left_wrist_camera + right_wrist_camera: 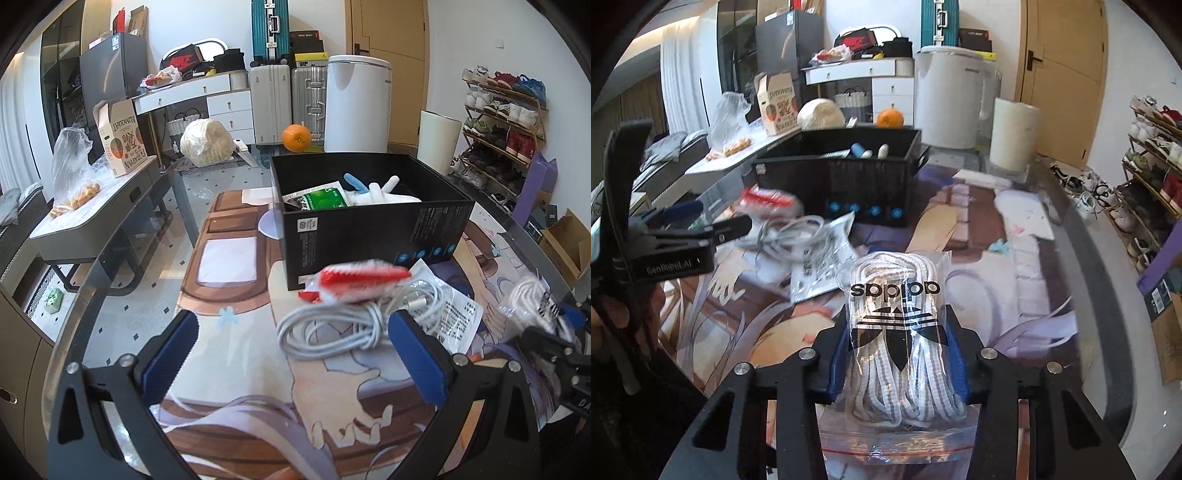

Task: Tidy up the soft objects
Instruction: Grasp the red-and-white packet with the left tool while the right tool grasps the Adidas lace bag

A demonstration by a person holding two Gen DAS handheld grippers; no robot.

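Right gripper clamping bagged laces, black box holding plush, apparently

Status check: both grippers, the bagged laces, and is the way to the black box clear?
Right gripper shut on the bag of laces. Left gripper open, empty. Black box open ahead; white cable and red packet lie before it.

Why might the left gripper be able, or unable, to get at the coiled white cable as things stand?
Probably able: the left gripper is open, and the coiled white cable lies on the mat between its fingers, uncovered. Only the red-and-white packet touches its far edge.
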